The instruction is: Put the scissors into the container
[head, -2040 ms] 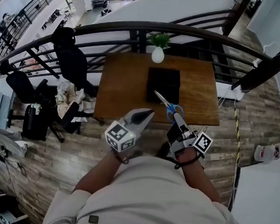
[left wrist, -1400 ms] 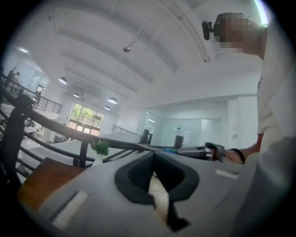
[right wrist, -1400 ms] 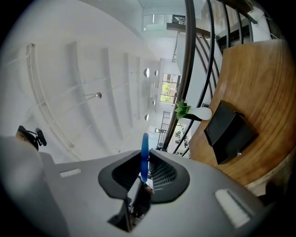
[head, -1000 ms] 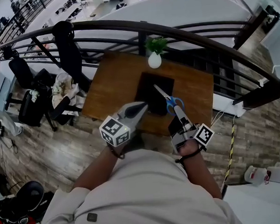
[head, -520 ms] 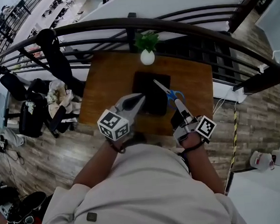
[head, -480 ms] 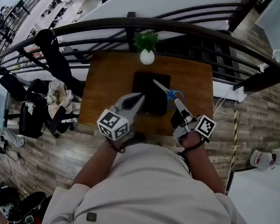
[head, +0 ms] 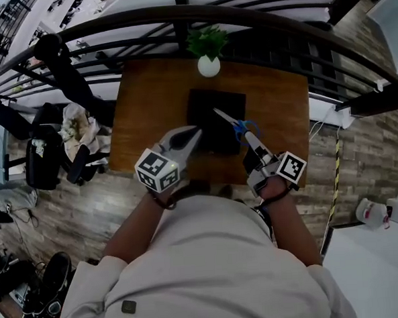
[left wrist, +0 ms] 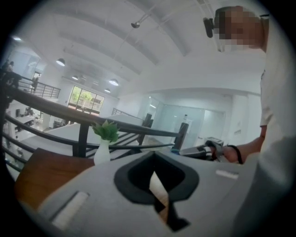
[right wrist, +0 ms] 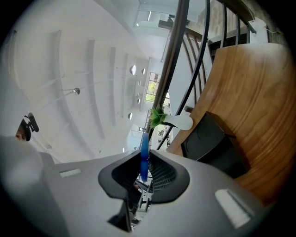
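Both grippers had come forward and lower since the earlier frames, carrying the scissors [head: 232,121] from the table's [head: 145,104] near edge to above the container [head: 204,106]. You had one black container, mid-table, its dark inside too dim to read. You also had one pair of scissors, one white vase [head: 209,66] with a green plant behind the container, and two grippers. Your right gripper [head: 249,136] was clamped narrowly on the blue handle, the blades pointing out ahead of the jaws, tips over the container's right part. Your left gripper [head: 194,131] hung just left of the scissors, over the container's near-left corner, jaws drawn together and empty.
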`<state>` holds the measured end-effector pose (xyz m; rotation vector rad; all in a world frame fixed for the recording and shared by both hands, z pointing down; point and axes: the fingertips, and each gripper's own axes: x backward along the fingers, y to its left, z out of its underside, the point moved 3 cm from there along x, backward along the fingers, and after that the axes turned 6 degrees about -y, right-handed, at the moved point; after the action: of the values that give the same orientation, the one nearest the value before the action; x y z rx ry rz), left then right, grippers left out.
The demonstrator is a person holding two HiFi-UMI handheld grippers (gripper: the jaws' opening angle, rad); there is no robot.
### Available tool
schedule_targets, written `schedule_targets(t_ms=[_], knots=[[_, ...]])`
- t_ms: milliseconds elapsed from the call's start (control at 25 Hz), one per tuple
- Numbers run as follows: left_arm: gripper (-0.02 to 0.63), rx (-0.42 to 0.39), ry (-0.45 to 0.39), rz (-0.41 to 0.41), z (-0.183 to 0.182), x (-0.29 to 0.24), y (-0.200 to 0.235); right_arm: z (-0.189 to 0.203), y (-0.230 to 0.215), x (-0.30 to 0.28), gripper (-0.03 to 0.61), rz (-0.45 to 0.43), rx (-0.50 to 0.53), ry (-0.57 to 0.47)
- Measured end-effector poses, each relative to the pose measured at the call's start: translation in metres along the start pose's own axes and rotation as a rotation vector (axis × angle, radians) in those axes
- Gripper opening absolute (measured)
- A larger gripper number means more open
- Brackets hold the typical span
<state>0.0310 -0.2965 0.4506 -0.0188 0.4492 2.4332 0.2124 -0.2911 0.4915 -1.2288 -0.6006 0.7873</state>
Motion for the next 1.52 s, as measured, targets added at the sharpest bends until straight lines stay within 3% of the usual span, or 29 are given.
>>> schedule_targets(t_ms=[800,960,1520], knots=[[0.003,0.079,0.153,-0.013,0.088,-0.014,0.052,0.039,-0.13,-0.02,0.06,0.247,-0.041,0.173],[0.003,0.133,0.174,-0.044,0.105,-0.015,0.067,0.051,-0.152,-0.033,0.063,0.289,-0.092,0.212],[0.003,0.197,0.234,-0.048,0.137,-0.034,0.108,0.066,-0.211,-0.071,0.074,0.419,-0.084,0.35]])
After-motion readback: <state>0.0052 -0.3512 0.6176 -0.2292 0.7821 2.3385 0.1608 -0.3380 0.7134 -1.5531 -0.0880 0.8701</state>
